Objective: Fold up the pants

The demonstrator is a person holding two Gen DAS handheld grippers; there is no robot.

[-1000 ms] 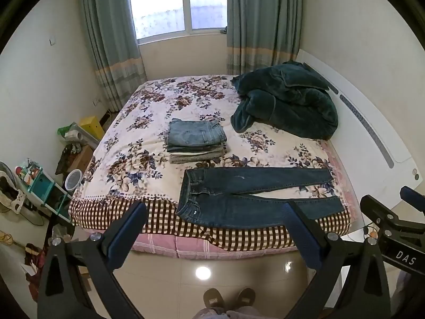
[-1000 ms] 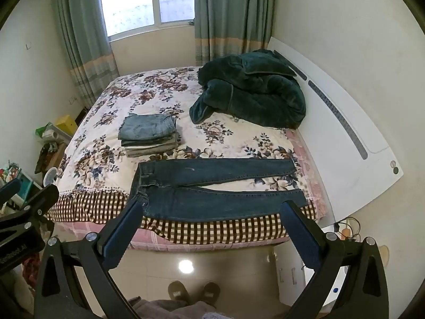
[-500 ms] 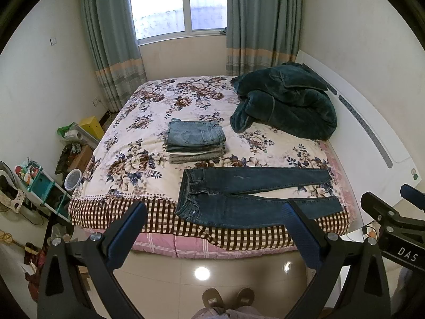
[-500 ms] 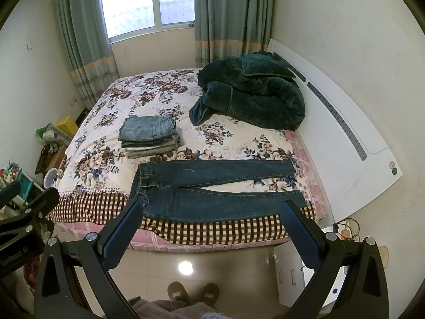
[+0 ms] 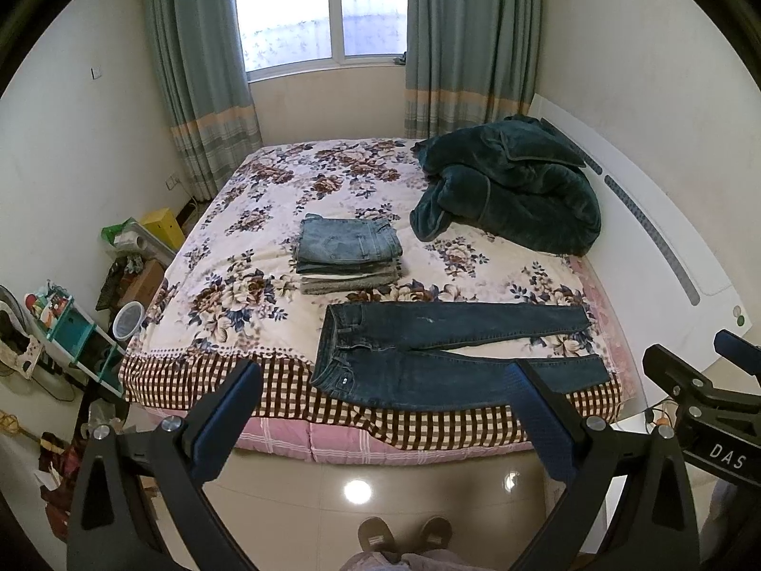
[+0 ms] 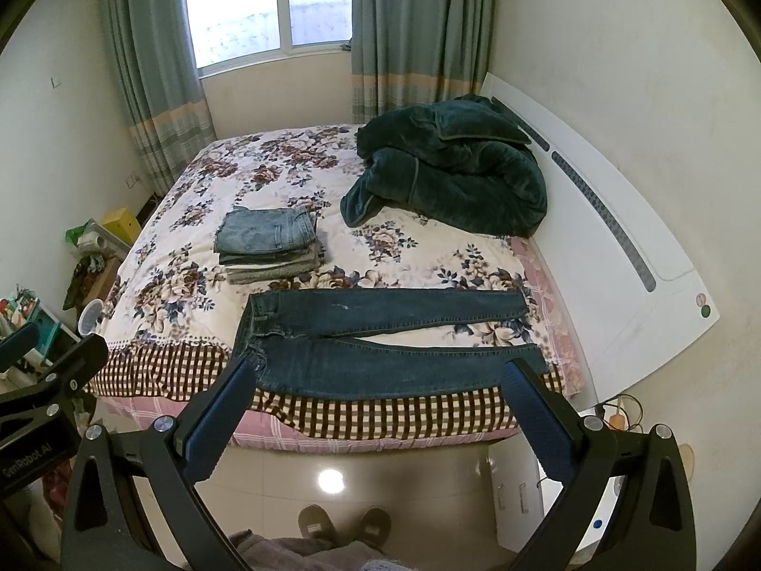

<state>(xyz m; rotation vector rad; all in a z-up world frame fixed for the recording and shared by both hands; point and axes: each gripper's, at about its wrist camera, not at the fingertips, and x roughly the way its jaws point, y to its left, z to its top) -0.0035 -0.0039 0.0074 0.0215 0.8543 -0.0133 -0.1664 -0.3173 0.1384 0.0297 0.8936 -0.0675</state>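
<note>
Dark blue jeans (image 5: pixel 442 352) lie flat near the front edge of the bed, waist to the left, legs to the right; they also show in the right wrist view (image 6: pixel 380 342). My left gripper (image 5: pixel 385 380) is open and empty, held above the floor in front of the bed. My right gripper (image 6: pixel 380 380) is open and empty too, also short of the bed. Each gripper shows at the edge of the other's view.
A stack of folded jeans (image 5: pixel 349 257) sits mid-bed behind the dark pair. A green blanket (image 5: pixel 509 190) is heaped at the back right by the white headboard (image 5: pixel 666 247). Clutter and a teal shelf (image 5: pixel 71 328) stand on the left. Slippered feet (image 5: pixel 404 533) are on the tiled floor.
Both grippers have drifted slightly; the view of the bed has shifted only a little. The jeans have not moved.
</note>
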